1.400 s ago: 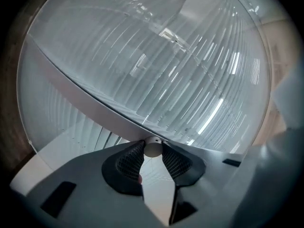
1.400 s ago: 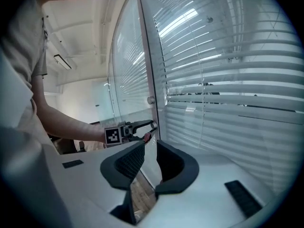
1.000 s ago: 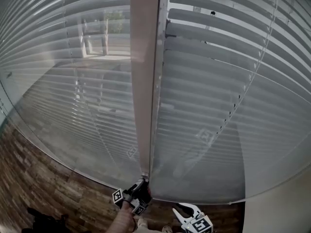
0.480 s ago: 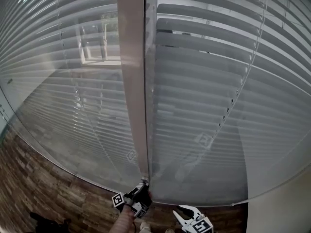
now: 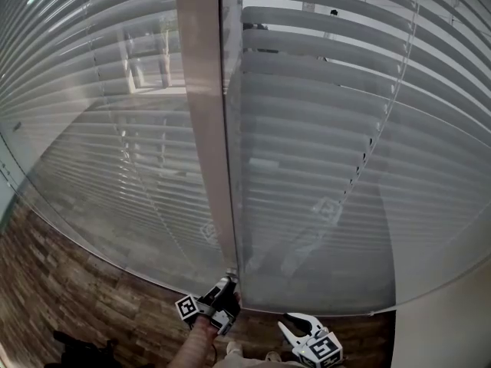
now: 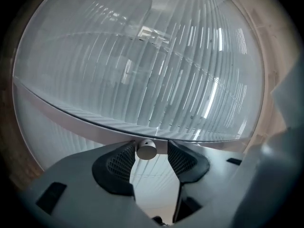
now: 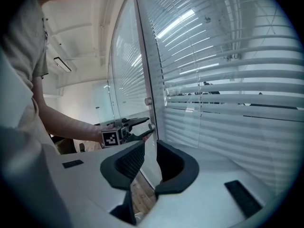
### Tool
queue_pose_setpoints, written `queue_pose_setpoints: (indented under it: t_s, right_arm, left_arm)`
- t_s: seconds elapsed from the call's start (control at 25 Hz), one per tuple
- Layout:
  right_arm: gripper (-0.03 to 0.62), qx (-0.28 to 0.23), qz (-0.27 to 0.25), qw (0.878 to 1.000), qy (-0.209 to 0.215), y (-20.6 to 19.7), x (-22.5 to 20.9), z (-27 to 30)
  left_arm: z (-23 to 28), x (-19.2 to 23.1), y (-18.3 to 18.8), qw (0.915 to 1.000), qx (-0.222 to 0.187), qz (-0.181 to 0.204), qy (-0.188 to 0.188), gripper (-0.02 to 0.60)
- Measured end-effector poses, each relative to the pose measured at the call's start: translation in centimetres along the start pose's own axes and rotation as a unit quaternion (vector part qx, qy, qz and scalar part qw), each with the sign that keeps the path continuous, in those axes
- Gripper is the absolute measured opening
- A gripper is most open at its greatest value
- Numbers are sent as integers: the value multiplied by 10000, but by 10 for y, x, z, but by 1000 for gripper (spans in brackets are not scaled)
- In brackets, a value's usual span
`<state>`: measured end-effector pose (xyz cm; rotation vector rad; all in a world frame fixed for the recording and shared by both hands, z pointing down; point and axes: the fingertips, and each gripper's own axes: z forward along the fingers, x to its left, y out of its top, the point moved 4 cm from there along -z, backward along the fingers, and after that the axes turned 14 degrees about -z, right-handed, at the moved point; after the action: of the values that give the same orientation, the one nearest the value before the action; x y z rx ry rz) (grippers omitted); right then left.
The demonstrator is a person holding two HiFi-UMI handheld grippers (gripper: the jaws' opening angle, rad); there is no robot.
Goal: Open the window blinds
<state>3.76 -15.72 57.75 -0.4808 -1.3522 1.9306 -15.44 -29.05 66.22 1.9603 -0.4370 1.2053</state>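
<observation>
As the left gripper [image 6: 151, 152] has just been opening its fingers [image 6: 118, 163], the knob [image 6: 146, 150] sits loose between them — on the frame [image 5: 201, 129] dividing the window blinds [image 5: 330, 136]; the right gripper [image 7: 148, 161] waits part-open, empty.

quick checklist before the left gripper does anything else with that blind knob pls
1. Knob sits between the left gripper jaws: ok.
2. Jaws clamped on the knob: not ok. They have just been opening, and a gap shows beside it.
3. Right gripper empty and away from the knob: ok. Its jaws are apart with nothing between them.
4. Slats turned open: cannot tell. Gaps show only near the top.
</observation>
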Motion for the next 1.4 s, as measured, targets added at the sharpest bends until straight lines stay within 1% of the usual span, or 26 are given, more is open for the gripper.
queue_pose_setpoints:
  t_s: [0.08, 0.12, 0.16, 0.2, 0.24, 0.28, 0.32, 0.36, 0.4, 0.44, 0.48, 0.56, 0.6, 0.64, 0.68, 0.72, 0.76, 0.8, 0.84, 0.88, 0.92, 1.08, 1.12, 1.24, 1.32, 1.4]
  right_arm:
    - [83, -1, -12, 10000, -12, -1, 0, -1]
    - [83, 11, -20, 10000, -25, -1, 0, -1]
    - [83, 33, -32, 10000, -44, 0, -2, -2]
    - [83, 61, -56, 9999, -68, 3, -5, -2]
    - [83, 88, -93, 9999, -97, 6, -10, -2]
    - [83, 113, -135, 9998, -124, 9, -15, -2]
    - [83, 136, -173, 9996, -148, 11, -22, -2]
    - [83, 151, -204, 9995, -178, 13, -28, -1]
    - [83, 154, -230, 9994, -215, 14, -33, -1]
    - [83, 153, -256, 9992, -254, 15, -38, 0]
    - [83, 155, -283, 9991, -290, 16, -42, 0]
    - [83, 162, -327, 9987, -353, 17, -49, 2]
    - [83, 161, -342, 9985, -387, 18, -52, 3]
    - [83, 154, -354, 9983, -426, 20, -55, 3]
    - [83, 143, -367, 9981, -470, 23, -57, 3]
    - [83, 132, -378, 9979, -500, 25, -58, 2]
    - [83, 125, -383, 9979, -504, 24, -58, 2]
    - [83, 121, -383, 9980, -496, 23, -57, 1]
    - [83, 112, -383, 9980, -496, 22, -55, 1]
    - [83, 99, -388, 9979, -507, 24, -53, -1]
    - [83, 86, -398, 9978, -523, 27, -51, -3]
    - [83, 34, -447, 9971, -611, 45, -59, -18]
    - [83, 29, -441, 9972, -601, 41, -59, -22]
    - [83, 40, -397, 9979, -511, 9, -50, -24]
    - [83, 31, -393, 9978, -529, 9, -53, -19]
    - [83, 23, -392, 9979, -514, 15, -60, -17]
  left_arm:
    - [-4, -1, 0, 9995, -25, 250, 168, 207]
    - [-7, -2, -1, 9983, 3, 493, 303, 207]
    - [-8, -5, -3, 9953, 50, 842, 482, 207]
    - [-8, -10, -6, 9890, 106, 1295, 704, 207]
    - [-9, -14, -9, 9782, 160, 1830, 969, 207]
    - [-8, -17, -11, 9624, 207, 2399, 1260, 207]
    - [-8, -20, -13, 9430, 252, 2941, 1537, 207]
    - [-7, -22, -16, 9217, 301, 3433, 1780, 207]
    - [-7, -23, -19, 8989, 362, 3882, 1998, 207]
    - [-6, -25, -23, 8740, 435, 4308, 2204, 207]
    - [-5, -26, -28, 8462, 508, 4730, 2402, 207]
    - [-2, -30, -38, 7854, 618, 5514, 2743, 207]
    - [-1, -32, -42, 7577, 652, 5826, 2867, 207]
    - [0, -33, -47, 7341, 677, 6074, 2960, 207]
    - [1, -34, -51, 7142, 698, 6269, 3033, 207]
    - [1, -35, -55, 6971, 724, 6427, 3094, 207]
    - [0, -35, -60, 6822, 759, 6559, 3141, 207]
    - [-1, -36, -64, 6694, 799, 6671, 3171, 207]
    - [-2, -37, -68, 6592, 838, 6762, 3182, 207]
    - [-4, -38, -72, 6521, 871, 6827, 3178, 207]
    - [-5, -41, -76, 6481, 894, 6869, 3165, 207]
    - [1, -48, -95, 6427, 906, 6924, 3151, 207]
    - [1, -44, -98, 6408, 907, 6932, 3171, 207]
    - [-9, -27, -102, 6346, 934, 6968, 3211, 207]
    - [-8, -24, -100, 6324, 963, 6979, 3221, 207]
    - [-3, -29, -101, 6321, 967, 6974, 3238, 207]
